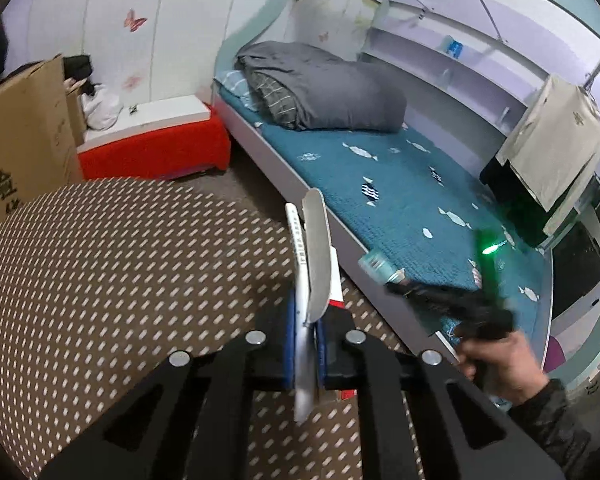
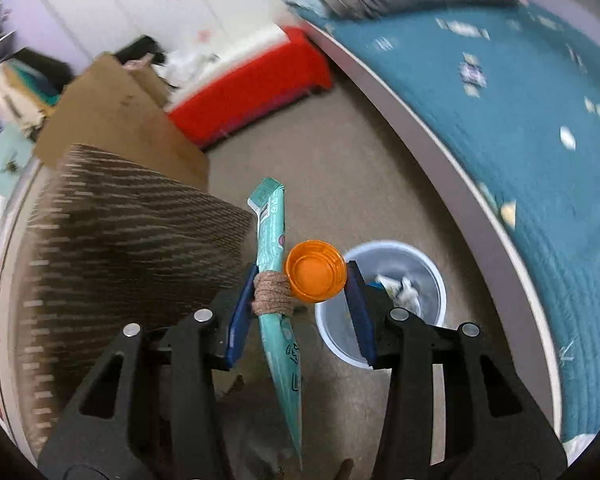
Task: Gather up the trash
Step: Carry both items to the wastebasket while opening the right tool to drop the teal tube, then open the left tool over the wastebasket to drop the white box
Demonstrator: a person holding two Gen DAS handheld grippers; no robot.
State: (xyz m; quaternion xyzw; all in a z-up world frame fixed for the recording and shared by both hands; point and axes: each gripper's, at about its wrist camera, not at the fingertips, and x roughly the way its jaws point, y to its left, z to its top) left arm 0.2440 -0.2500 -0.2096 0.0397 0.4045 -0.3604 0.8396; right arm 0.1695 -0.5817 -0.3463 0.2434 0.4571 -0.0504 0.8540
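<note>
In the left wrist view my left gripper (image 1: pixel 306 344) is shut on a flat silver and white wrapper (image 1: pixel 314 264) that stands up between the blue pads, above the brown dotted surface (image 1: pixel 120 280). My right gripper (image 1: pixel 384 270) shows there too, held in a hand over the bed edge with a teal wrapper. In the right wrist view my right gripper (image 2: pixel 300 304) is shut on a bundle: a teal wrapper (image 2: pixel 278 320), a wad of brown string (image 2: pixel 272 294) and an orange bottle cap (image 2: pixel 315 271). A white trash bin (image 2: pixel 434 272) with crumpled paper stands just right of it on the floor.
A bed with a teal blanket (image 1: pixel 400 184) and grey folded duvet (image 1: pixel 324 84) runs along the right. A cardboard box (image 1: pixel 20 140) and a red bench (image 1: pixel 152 148) stand at the back left. Beige floor (image 2: pixel 320 160) lies between them.
</note>
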